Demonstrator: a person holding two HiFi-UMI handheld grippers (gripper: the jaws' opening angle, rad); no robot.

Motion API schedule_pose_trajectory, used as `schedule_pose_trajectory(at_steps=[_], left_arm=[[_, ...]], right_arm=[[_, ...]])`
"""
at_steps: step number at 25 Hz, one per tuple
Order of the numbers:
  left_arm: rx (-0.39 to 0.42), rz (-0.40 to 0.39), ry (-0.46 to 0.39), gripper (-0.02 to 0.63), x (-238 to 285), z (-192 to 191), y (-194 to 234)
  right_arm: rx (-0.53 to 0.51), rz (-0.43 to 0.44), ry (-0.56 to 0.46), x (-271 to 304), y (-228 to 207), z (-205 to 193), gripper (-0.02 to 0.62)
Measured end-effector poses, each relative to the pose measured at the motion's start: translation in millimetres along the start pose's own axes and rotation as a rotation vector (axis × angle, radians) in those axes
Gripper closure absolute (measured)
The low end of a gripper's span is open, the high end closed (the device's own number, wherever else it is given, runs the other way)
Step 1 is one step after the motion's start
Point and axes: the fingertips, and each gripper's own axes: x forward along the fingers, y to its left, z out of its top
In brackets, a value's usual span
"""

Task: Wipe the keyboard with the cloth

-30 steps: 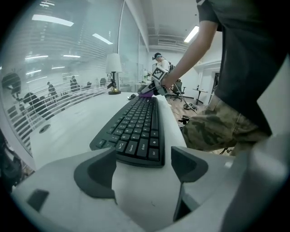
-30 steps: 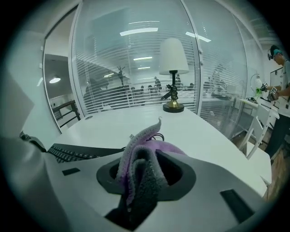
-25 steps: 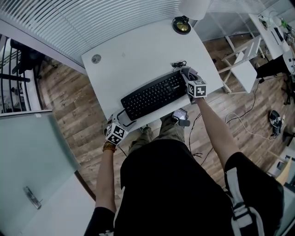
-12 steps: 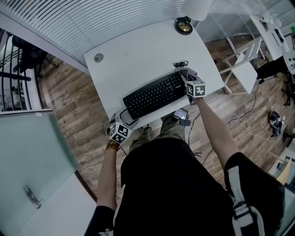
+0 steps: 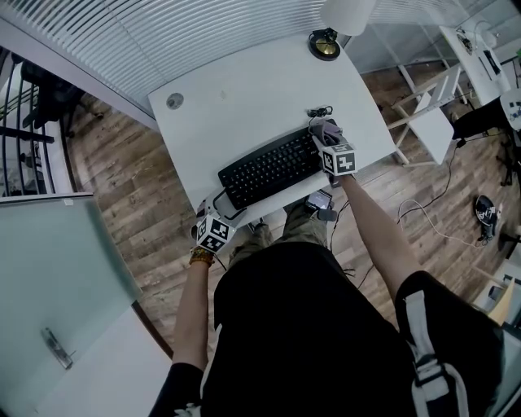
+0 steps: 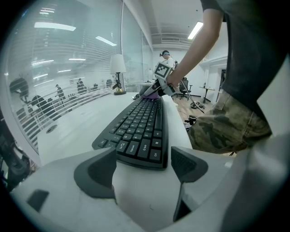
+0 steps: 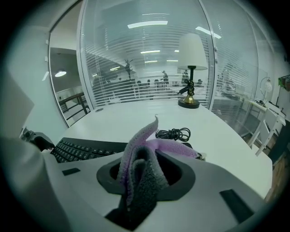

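The right gripper [image 7: 147,174] is clenching the fleecy purple-grey cloth [image 7: 144,136], bunched between its jaws, with the flat black plastic keyboard [image 6: 140,127] stretching off to its left. The left gripper [image 6: 142,167] is holding its jaws spread, the keyboard's end lying just ahead between them.

In the head view the top edge cuts off the shade of the lamp [image 5: 344,14], and the small round thing [image 5: 174,101] at the far left of the table [image 5: 244,98] is too small to tell. The cloth [image 5: 326,129] and the right gripper [image 7: 147,174] cover the right end of the keyboard [image 5: 270,169], and that gripper's jaws are hidden under its own body there. Whether the spread jaws of the left gripper [image 6: 143,164] touch the keyboard's left end cannot be told.
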Motion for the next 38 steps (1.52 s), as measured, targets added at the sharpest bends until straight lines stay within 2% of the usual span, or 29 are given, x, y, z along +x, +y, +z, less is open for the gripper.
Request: schedule_pose_trajectory(at_steps=[10,15,20,28,38], left_arm=[[0.010,-0.005,-0.003,0.230,1,0,-1],[-0.015,-0.012,-0.009,0.227,1,0,-1],[-0.033,0.005,-0.027,0.224,1,2,-1],[-0.034,0.002,-0.020,0.221,1,4,-1],[-0.044,0.000,-0.024,0.219,0,1,0]], right_arm=[[-0.006,0.059,0.011,4,35,-2,0.477],[-0.026,0.087,0.026,5,56,-4,0.478],[-0.027,0.078,0.034,5,63,-4,0.479],[-0.077,0.133,0.043,7,100,-5,0.479],[-0.082,0.174,0.056,9,132,-7,0.479]])
